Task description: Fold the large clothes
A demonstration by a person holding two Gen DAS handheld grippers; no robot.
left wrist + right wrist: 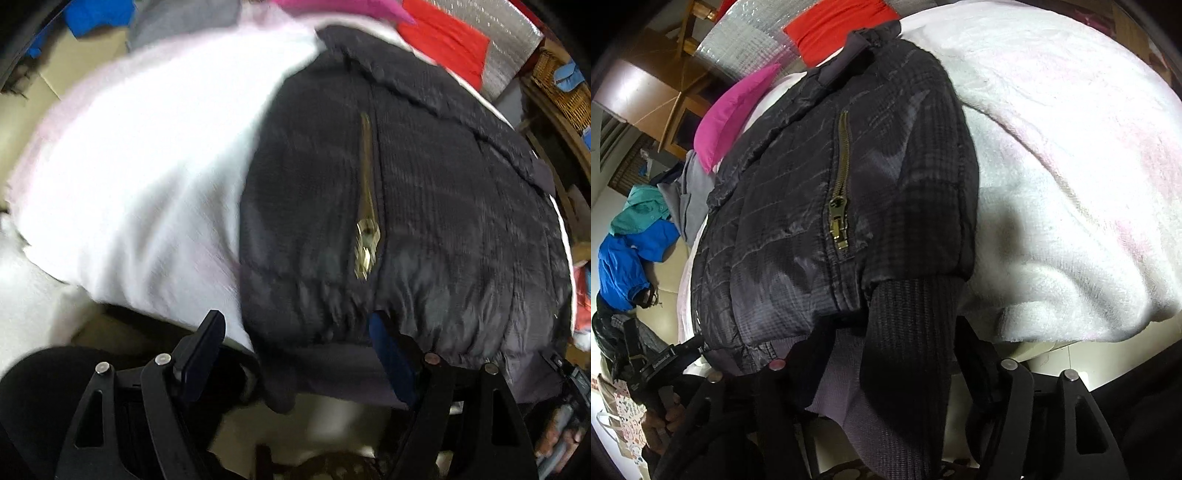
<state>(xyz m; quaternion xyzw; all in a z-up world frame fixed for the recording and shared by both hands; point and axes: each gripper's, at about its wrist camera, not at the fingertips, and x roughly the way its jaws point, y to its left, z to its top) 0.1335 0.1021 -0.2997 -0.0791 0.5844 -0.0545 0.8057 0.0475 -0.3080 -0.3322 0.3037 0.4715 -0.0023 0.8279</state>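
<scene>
Hanging nearest the lens in the right wrist view, the dark ribbed knit hem (908, 332) of the black quilted puffer jacket (798, 206) droops between the fingers of the right gripper (886, 373). The jaws look parted around the cloth, and I cannot see a pad pressing on it, so the hem seems merely draped there, likely released or not yet caught.

In the left wrist view the left gripper (295, 347) stands spread wide at the jacket's lower edge, one finger over the white fleece blanket (140, 166), the other tucked just under the gathered hem; nothing is pinched. That placement suits taking the bottom edge for a fold.

The jacket itself lies flat on the blanket, front up, its brass pocket zipper (842, 184) running away from both tools, collar at the far end. Keeping it spread on the soft surface gives a clean base for folding.

Beyond it lie a magenta cloth (738, 110), a red cloth (834, 26) and a blue garment (628, 258).
</scene>
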